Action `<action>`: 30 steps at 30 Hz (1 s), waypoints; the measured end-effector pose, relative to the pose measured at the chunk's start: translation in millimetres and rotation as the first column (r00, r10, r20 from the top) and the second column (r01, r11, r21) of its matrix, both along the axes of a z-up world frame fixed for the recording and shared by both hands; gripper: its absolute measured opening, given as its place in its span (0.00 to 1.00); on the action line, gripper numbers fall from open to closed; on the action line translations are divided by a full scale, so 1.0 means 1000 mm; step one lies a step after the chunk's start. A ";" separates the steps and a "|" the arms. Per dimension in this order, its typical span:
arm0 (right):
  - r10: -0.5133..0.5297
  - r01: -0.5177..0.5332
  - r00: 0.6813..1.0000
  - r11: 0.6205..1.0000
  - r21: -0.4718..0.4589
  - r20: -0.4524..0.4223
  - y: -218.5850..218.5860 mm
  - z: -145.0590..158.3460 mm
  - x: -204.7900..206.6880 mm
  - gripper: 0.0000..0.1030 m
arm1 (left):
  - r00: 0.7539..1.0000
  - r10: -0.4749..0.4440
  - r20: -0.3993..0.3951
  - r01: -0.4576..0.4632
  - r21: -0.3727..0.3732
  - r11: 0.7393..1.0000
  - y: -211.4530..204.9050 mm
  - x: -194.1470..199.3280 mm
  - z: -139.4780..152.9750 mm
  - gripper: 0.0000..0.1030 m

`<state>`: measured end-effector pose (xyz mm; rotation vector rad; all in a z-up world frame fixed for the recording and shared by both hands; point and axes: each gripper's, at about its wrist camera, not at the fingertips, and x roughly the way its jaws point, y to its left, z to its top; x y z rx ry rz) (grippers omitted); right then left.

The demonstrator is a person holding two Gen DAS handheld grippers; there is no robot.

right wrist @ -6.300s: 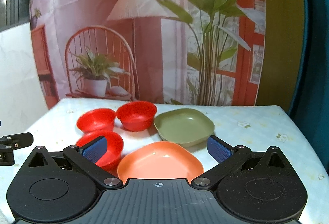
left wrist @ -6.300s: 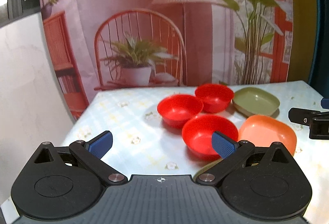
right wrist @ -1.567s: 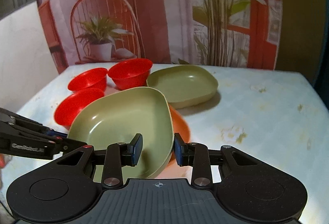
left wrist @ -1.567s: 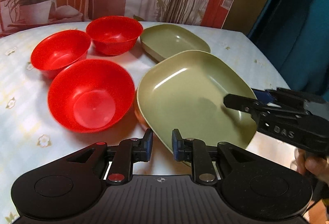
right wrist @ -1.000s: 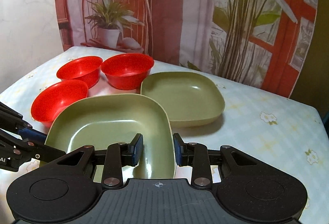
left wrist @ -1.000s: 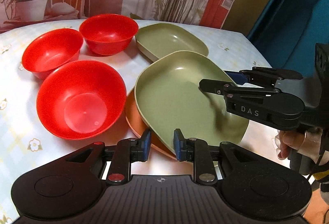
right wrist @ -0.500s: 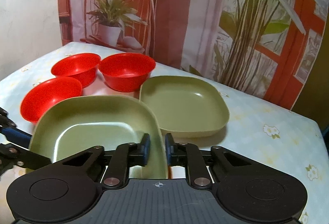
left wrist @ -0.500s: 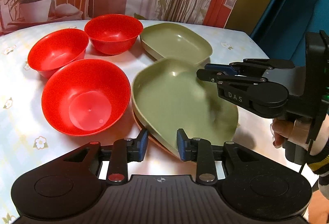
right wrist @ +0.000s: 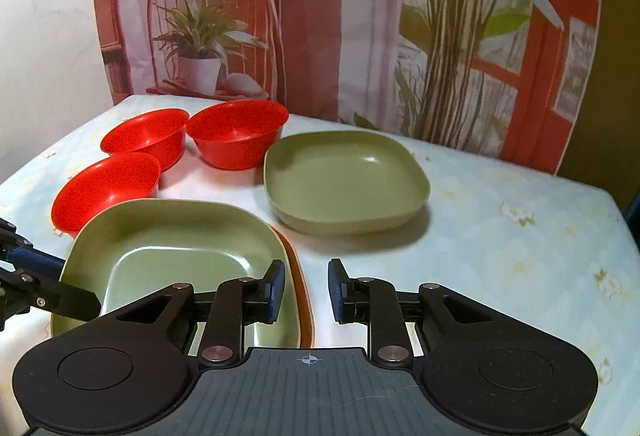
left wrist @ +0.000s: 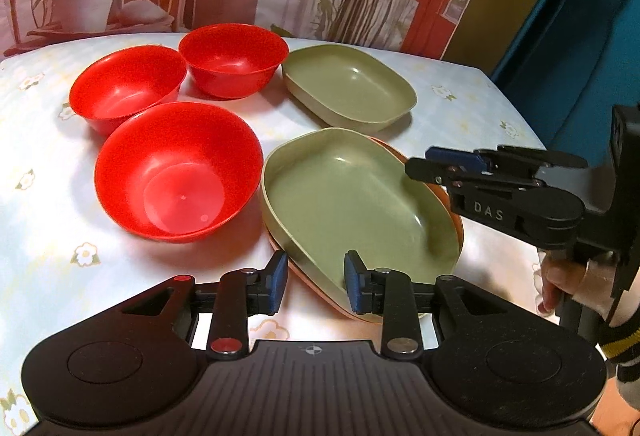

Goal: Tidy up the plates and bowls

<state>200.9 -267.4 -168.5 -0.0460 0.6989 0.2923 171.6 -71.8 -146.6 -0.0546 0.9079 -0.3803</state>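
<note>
A green plate [left wrist: 352,192] [right wrist: 176,248] rests nested on an orange plate [left wrist: 454,196] [right wrist: 298,276] near the table's front. My left gripper [left wrist: 312,282] is open, its jaws astride the near rim of the two plates without pinching it. My right gripper [right wrist: 306,290] is open at their right rim, also seen in the left wrist view [left wrist: 460,164]. A second green plate [left wrist: 352,88] [right wrist: 344,180] lies behind. Three red bowls [left wrist: 176,168] [left wrist: 124,92] [left wrist: 234,60] stand to the left.
The table [left wrist: 44,196] has a pale floral cloth [right wrist: 520,236]. Its right edge meets a dark teal curtain [left wrist: 568,16]. A printed backdrop with a plant and a chair hangs behind. A white wall [right wrist: 44,68] stands at the left.
Both grippers held the green plate above the orange plate, lowered it onto that plate, then opened their jaws. The plate now lies flat and released.
</note>
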 end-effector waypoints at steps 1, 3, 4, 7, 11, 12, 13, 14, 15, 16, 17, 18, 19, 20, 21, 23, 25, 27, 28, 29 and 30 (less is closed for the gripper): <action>-0.003 0.003 1.000 1.000 0.009 -0.004 0.000 -0.001 -0.002 0.22 | 1.000 0.002 0.001 -0.002 -0.002 1.000 0.001 -0.001 0.000 0.32; -0.009 0.010 1.000 1.000 0.030 -0.018 0.000 -0.003 -0.007 0.22 | 1.000 0.006 0.000 -0.006 -0.006 1.000 0.003 0.000 -0.001 0.34; -0.012 0.012 1.000 0.999 0.037 -0.024 0.001 -0.004 -0.009 0.23 | 1.000 0.009 0.000 -0.009 -0.007 1.000 0.004 0.000 -0.001 0.35; -0.015 0.017 0.999 0.999 0.043 -0.042 0.005 -0.009 -0.014 0.24 | 1.000 0.014 0.004 -0.014 -0.006 1.000 0.006 -0.001 -0.001 0.35; -0.033 0.035 0.997 0.999 0.027 -0.063 0.010 -0.017 -0.020 0.25 | 0.999 0.029 0.019 -0.028 -0.009 1.000 0.011 -0.005 0.001 0.37; -0.038 0.039 0.997 0.999 0.023 -0.066 0.010 -0.018 -0.022 0.25 | 0.999 0.034 0.021 -0.034 -0.010 0.999 0.012 -0.006 0.001 0.38; -0.043 0.044 0.997 0.999 0.014 -0.067 0.010 -0.019 -0.023 0.25 | 0.999 0.042 0.020 -0.041 -0.013 0.999 0.014 -0.007 0.001 0.38; -0.048 0.049 0.997 0.999 0.004 -0.066 0.010 -0.020 -0.024 0.25 | 0.999 0.047 0.020 -0.046 -0.019 0.999 0.016 -0.008 0.000 0.38; -0.053 0.053 0.997 0.999 -0.002 -0.064 0.009 -0.021 -0.026 0.25 | 0.999 0.047 0.020 -0.047 -0.022 0.999 0.017 -0.008 0.000 0.39; -0.055 0.056 0.996 0.998 0.002 -0.064 0.008 -0.021 -0.027 0.25 | 0.999 0.049 0.019 -0.048 -0.020 0.999 0.017 -0.009 0.000 0.39; -0.057 0.058 0.996 0.998 0.007 -0.066 0.006 -0.021 -0.028 0.25 | 0.998 0.052 0.020 -0.052 -0.022 0.998 0.017 -0.009 0.000 0.39; -0.058 0.058 0.996 0.998 0.008 -0.065 0.005 -0.020 -0.028 0.26 | 0.998 0.056 0.025 -0.056 -0.028 0.998 0.018 -0.011 0.001 0.39; -0.058 0.058 0.996 0.998 0.003 -0.063 0.005 -0.020 -0.029 0.26 | 0.998 0.061 0.035 -0.060 -0.031 0.998 0.019 -0.012 0.003 0.39; -0.061 0.061 0.996 0.998 -0.006 -0.060 0.006 -0.019 -0.029 0.26 | 0.997 0.066 0.048 -0.065 -0.031 0.997 0.020 -0.014 0.006 0.39; -0.068 0.067 0.996 0.998 -0.018 -0.054 0.006 -0.019 -0.029 0.26 | 0.996 0.068 0.059 -0.066 -0.032 0.997 0.022 -0.014 0.007 0.39; -0.070 0.070 0.996 0.997 -0.019 -0.053 0.006 -0.019 -0.030 0.26 | 0.996 0.068 0.061 -0.066 -0.027 0.997 0.023 -0.014 0.008 0.39; -0.073 0.072 0.996 0.997 -0.016 -0.056 0.006 -0.019 -0.029 0.26 | 0.996 0.073 0.047 -0.072 -0.022 0.997 0.025 -0.012 0.003 0.40; -0.078 0.077 0.995 0.997 -0.016 -0.054 0.006 -0.018 -0.030 0.26 | 0.996 0.081 0.044 -0.079 -0.043 0.996 0.026 -0.012 -0.001 0.41; -0.081 0.080 0.995 0.997 -0.016 -0.053 0.006 -0.018 -0.030 0.26 | 0.996 0.082 0.042 -0.080 -0.044 0.996 0.027 -0.011 -0.001 0.41; -0.082 0.082 0.995 0.997 -0.015 -0.053 0.006 -0.018 -0.030 0.26 | 0.996 0.082 0.044 -0.080 -0.042 0.996 0.026 -0.011 -0.001 0.41; -0.085 0.084 0.995 0.996 -0.014 -0.051 0.006 -0.018 -0.031 0.26 | 0.996 0.079 0.049 -0.078 -0.034 0.996 0.025 -0.012 -0.001 0.41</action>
